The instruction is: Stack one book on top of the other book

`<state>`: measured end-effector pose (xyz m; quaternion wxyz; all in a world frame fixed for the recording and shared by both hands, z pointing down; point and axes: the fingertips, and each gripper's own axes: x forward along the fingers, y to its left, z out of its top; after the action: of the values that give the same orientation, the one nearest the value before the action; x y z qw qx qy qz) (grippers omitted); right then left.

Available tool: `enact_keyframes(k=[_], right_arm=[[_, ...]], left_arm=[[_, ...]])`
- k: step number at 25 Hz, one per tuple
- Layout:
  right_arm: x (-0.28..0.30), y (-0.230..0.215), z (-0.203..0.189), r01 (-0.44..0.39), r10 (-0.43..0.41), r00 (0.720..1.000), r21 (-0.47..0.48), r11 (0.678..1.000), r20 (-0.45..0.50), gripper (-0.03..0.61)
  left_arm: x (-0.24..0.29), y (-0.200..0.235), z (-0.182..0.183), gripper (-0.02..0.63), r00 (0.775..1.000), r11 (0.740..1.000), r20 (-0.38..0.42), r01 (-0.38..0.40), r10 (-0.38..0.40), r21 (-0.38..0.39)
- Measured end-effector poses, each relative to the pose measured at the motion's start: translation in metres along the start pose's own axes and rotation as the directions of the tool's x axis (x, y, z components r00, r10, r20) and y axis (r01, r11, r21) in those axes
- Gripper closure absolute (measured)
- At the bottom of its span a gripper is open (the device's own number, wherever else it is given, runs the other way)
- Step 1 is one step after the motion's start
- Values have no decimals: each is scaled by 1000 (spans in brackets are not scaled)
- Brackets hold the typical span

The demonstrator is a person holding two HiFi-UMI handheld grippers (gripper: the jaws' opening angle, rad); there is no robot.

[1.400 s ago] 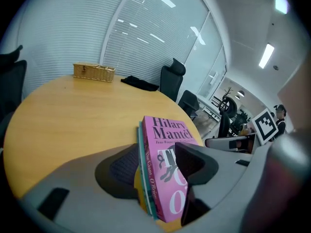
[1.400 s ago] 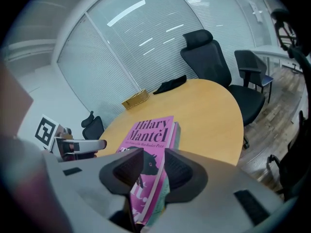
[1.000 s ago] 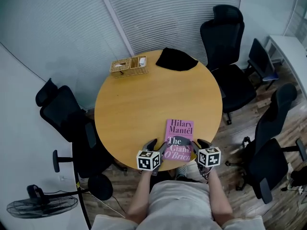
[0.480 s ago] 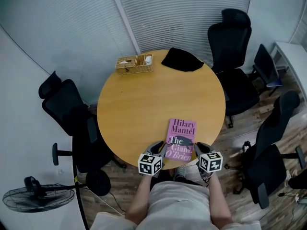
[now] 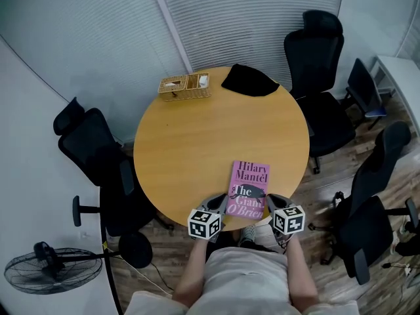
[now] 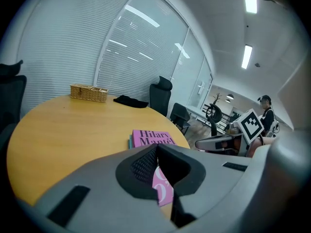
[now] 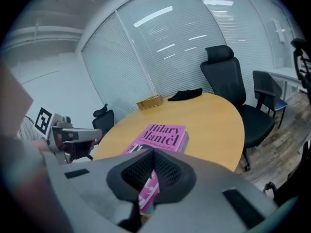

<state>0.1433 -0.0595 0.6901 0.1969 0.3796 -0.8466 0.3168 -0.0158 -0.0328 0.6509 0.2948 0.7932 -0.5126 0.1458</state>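
A pink book (image 5: 249,189) lies on top of a teal book (image 6: 130,141) near the front edge of the round wooden table (image 5: 197,143). My left gripper (image 5: 220,203) hovers at the pink book's near left corner and my right gripper (image 5: 268,201) at its near right corner. Both pairs of jaws have just been closing and now stand shut, tips together, with nothing between them. In the left gripper view the left gripper (image 6: 156,149) shows the pink cover (image 6: 151,138) beyond and beneath it. The right gripper (image 7: 151,154) likewise sits over the pink book (image 7: 163,135).
A wicker basket (image 5: 184,86) and a black cloth (image 5: 249,81) lie at the table's far edge. Black office chairs (image 5: 314,51) ring the table on both sides. A floor fan (image 5: 52,274) stands at lower left.
The fingers of both grippers have drawn together. Both hands stay at the book's near corners, and the stacked books have not moved.
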Motion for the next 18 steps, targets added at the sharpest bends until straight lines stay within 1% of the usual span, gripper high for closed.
enact_keyframes(k=[4, 9, 18], right_arm=[[-2, -4, 2, 15, -16, 1000, 13, 1000, 15, 560], [-2, 0, 0, 15, -15, 1000, -7, 1000, 4, 560], [-4, 1, 2, 25, -25, 1000, -29, 999, 14, 559]], left_arm=[[-1, 0, -2, 584, 1000, 1000, -4, -2, 2, 0], [-4, 0, -3, 584, 1000, 1000, -5, -5, 5, -1], [-5, -1, -5, 584, 1000, 1000, -7, 0, 0, 7]])
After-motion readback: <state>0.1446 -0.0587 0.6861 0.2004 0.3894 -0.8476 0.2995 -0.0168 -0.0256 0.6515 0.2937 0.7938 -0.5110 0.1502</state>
